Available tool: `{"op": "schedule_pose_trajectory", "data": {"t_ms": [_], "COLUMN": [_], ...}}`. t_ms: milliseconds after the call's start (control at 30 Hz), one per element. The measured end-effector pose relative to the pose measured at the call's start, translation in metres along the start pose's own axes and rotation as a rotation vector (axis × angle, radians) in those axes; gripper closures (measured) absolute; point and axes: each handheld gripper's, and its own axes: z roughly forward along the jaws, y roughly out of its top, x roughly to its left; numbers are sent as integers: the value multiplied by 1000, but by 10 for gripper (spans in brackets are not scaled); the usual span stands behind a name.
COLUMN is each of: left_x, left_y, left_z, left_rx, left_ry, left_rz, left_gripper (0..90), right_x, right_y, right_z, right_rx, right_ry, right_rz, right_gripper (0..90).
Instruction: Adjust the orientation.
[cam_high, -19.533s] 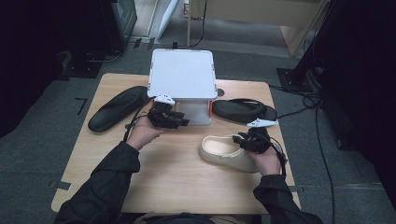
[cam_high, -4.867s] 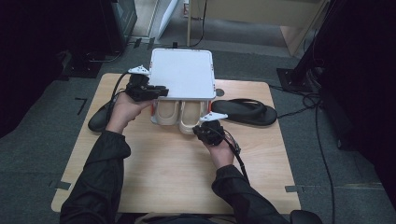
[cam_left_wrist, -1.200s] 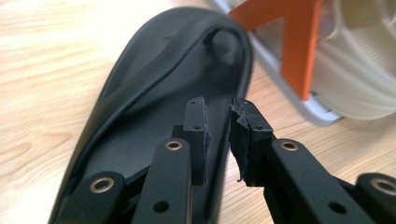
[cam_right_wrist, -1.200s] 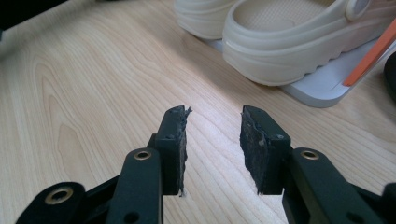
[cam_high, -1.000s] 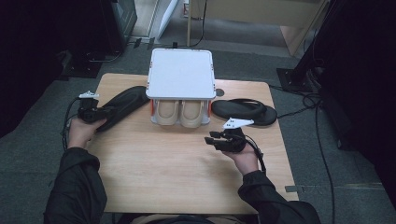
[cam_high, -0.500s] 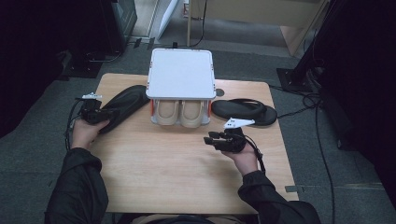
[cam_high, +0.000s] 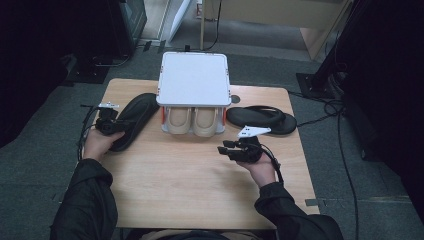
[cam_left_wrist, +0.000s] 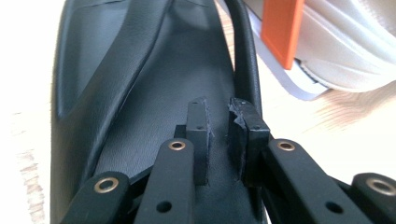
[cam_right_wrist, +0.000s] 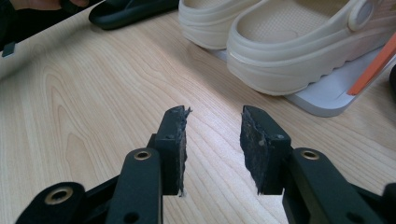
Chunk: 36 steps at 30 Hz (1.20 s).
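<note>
The left gripper (cam_high: 109, 121) sits at the heel end of the left black rubber flip-flop sandal (cam_high: 131, 120), which lies flat on the light wooden table (cam_high: 190, 180) just left of the white 2-tier shoe rack (cam_high: 193, 85). In the left gripper view its jaws stand narrow, with a slim gap, over the sandal's black footbed (cam_left_wrist: 140, 93); nothing sits between the pads, and I cannot tell whether they touch the sandal. The right gripper (cam_high: 230, 150) hovers over bare table in front of the rack, jaws half apart and holding nothing. 2 cream foam clogs (cam_high: 192, 121) rest side by side on the rack's lower shelf. A second black flip-flop (cam_high: 260, 119) lies right of the rack.
</note>
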Motion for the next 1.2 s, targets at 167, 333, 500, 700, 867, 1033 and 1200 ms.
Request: {"op": "schedule_pose_trajectory", "data": {"t_ms": [167,333,500,700,867,1033,1200], "left_x": [-11,-19,-27,-25,-19,-10,2], "left_y": [4,6,10,11,15,16,17], "left_z": [6,12,19,8,-11,-21,-16], "left_rx": [18,24,35,33,-12,-33,-17], "left_ry": [-27,-57,-69,-51,-26,14,33], "left_rz": [32,34,49,44,26,12,-15], "left_gripper": [784,780,772,700,668,575,518], "right_x": [1,0,0,-1,0,0,0], "right_y": [0,0,0,0,-1,-2,-4], "right_z": [0,0,1,2,3,4,1], "right_rx": [0,2,7,9,12,16,17], "right_ry": [-2,-2,-2,-2,-1,-1,-8], "right_rz": [-3,-3,-1,2,-3,4,5], "right_gripper": [613,613,612,611,611,609,608]}}
